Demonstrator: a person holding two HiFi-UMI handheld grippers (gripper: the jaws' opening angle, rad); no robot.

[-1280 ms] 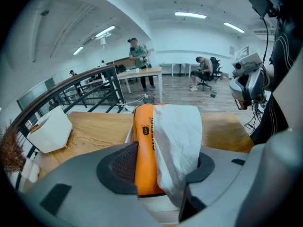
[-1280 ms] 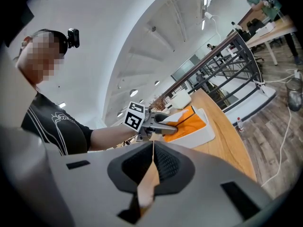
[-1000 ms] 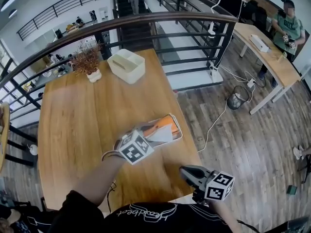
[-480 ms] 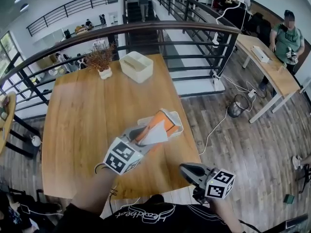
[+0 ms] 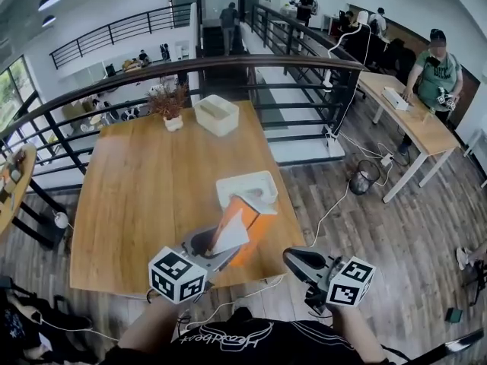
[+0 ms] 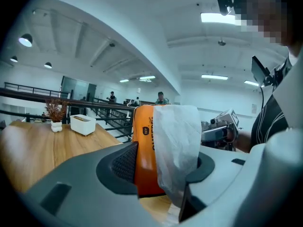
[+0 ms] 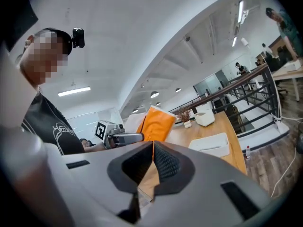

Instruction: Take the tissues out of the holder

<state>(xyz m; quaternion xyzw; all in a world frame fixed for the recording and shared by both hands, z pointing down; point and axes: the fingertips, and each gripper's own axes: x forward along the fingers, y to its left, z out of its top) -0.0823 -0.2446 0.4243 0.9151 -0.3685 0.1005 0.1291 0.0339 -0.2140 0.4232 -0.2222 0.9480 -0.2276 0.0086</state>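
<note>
My left gripper (image 5: 222, 238) is shut on the orange tissue pack (image 5: 247, 217), with a white tissue (image 5: 229, 236) hanging from its near end. The pack is held tilted in the air, clear of the white holder (image 5: 245, 186) that lies on the wooden table (image 5: 137, 196) behind it. In the left gripper view the pack (image 6: 144, 145) and its tissue (image 6: 176, 145) fill the gap between the jaws. My right gripper (image 5: 290, 258) hovers shut and empty by the table's front right corner. Its own view shows the pack (image 7: 156, 123) and the holder (image 7: 211, 144) ahead.
A second white box (image 5: 217, 115) and a small potted plant (image 5: 171, 105) stand at the table's far edge, against a black railing (image 5: 228, 63). To the right are wood flooring, a cable, a wire bin (image 5: 364, 177) and a desk (image 5: 407, 120) with a person.
The left gripper has lifted the orange pack out of the white holder and drawn it toward me. The holder now lies on the table without the pack. The right gripper has stayed put.
</note>
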